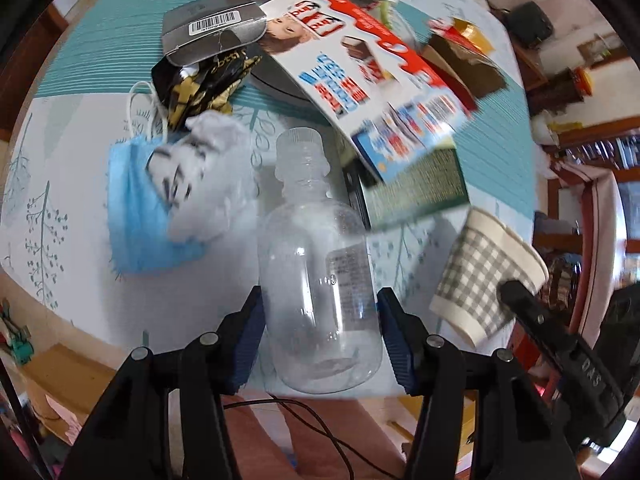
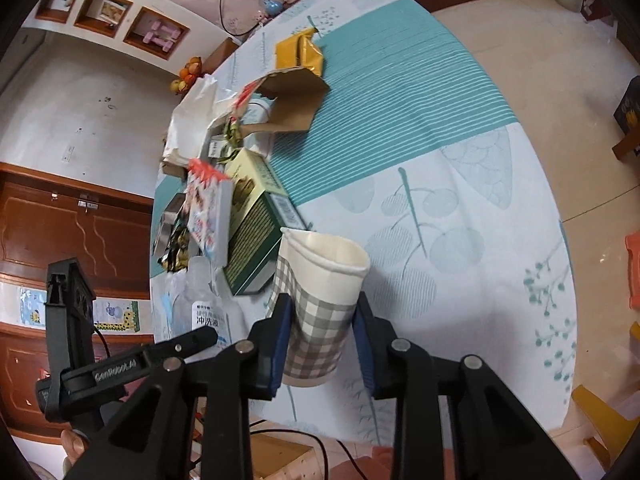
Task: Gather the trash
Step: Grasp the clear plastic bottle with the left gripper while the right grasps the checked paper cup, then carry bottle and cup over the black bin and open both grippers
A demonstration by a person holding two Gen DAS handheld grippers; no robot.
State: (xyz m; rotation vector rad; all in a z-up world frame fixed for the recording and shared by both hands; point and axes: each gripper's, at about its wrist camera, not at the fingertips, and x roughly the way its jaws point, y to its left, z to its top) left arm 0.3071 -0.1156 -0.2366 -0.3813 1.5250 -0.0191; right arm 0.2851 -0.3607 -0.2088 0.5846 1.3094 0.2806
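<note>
My left gripper (image 1: 320,300) is shut on a clear plastic bottle (image 1: 316,272), its blue pads against the bottle's sides, held above the table's near edge. My right gripper (image 2: 323,304) is shut on a checked paper cup (image 2: 320,300), squeezed at its lower half; the cup also shows in the left wrist view (image 1: 486,276). The bottle also shows in the right wrist view (image 2: 200,312) at the left. A pile of trash lies beyond: a blue face mask (image 1: 136,208), a white crumpled tissue (image 1: 216,184), a black and gold wrapper (image 1: 200,80), a red and white carton (image 1: 360,64).
A green box (image 2: 252,236) lies just behind the cup. A brown cardboard piece (image 2: 292,100), a yellow packet (image 2: 300,52) and a white bag (image 2: 192,120) lie further back. The round table (image 2: 460,200) has a teal and white patterned cloth. A grey barcode box (image 1: 212,28) is at the back left.
</note>
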